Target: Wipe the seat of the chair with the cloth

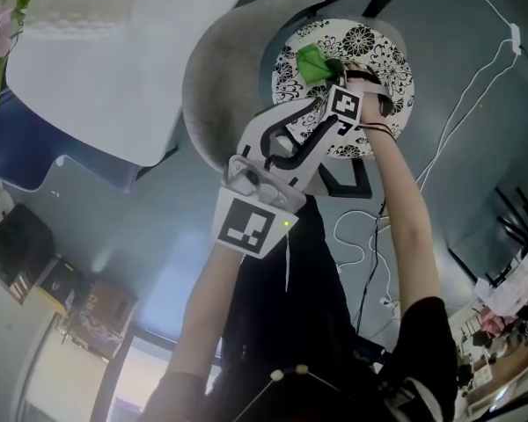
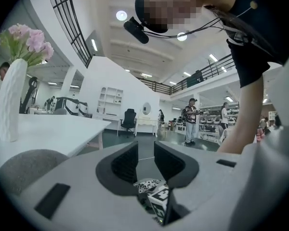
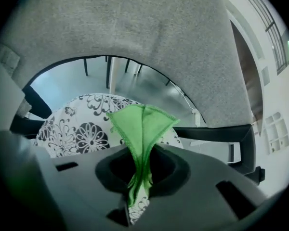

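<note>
The right claw holds a green cloth over the chair's floral seat.

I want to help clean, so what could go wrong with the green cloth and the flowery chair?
The green cloth is pinched in a thin bunch by the right gripper, so dragging might pull it out.
Only a small fold sticks out, so the gripper itself may rub the floral seat.
The grey backrest curves close around, so it could get bumped.

L claw open, R claw pinching cloth.
</note>
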`<action>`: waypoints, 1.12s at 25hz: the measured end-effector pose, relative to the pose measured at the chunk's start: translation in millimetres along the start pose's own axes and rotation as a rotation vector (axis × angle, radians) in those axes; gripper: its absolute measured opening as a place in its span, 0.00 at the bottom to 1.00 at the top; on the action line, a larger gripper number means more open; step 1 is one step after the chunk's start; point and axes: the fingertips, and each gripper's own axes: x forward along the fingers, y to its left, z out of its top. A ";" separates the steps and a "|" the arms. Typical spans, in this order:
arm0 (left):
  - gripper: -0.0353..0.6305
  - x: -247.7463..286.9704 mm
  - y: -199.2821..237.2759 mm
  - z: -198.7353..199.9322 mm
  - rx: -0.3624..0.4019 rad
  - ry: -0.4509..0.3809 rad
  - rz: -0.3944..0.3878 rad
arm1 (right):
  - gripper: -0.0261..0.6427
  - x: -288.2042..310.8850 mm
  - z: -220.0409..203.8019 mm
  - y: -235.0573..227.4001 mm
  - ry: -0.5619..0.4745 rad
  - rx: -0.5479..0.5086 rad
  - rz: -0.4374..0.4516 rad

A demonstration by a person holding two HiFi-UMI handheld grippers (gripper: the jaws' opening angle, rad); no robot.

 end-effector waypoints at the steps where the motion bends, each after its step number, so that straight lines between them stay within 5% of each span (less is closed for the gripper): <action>1: 0.19 -0.4 2.3 0.5 -0.001 0.002 0.003 | 0.11 -3.1 1.2 11.8 -0.007 -0.011 0.017; 10: 0.19 -8.8 27.3 9.1 -0.128 -0.066 0.091 | 0.11 -33.0 8.0 131.8 -0.055 -0.118 0.240; 14: 0.19 -9.9 29.9 10.3 -0.131 -0.086 0.104 | 0.11 -47.4 5.3 183.3 -0.054 -0.199 0.378; 18: 0.19 -8.7 25.2 7.7 -0.108 -0.073 0.095 | 0.11 -60.6 -0.8 202.4 -0.059 -0.166 0.482; 22: 0.19 -8.0 22.6 8.8 -0.090 -0.061 0.092 | 0.11 -65.1 -2.2 183.3 -0.084 -0.192 0.410; 28: 0.19 -6.2 18.5 9.8 -0.077 -0.045 0.082 | 0.11 -55.0 -25.2 58.8 -0.052 0.015 0.120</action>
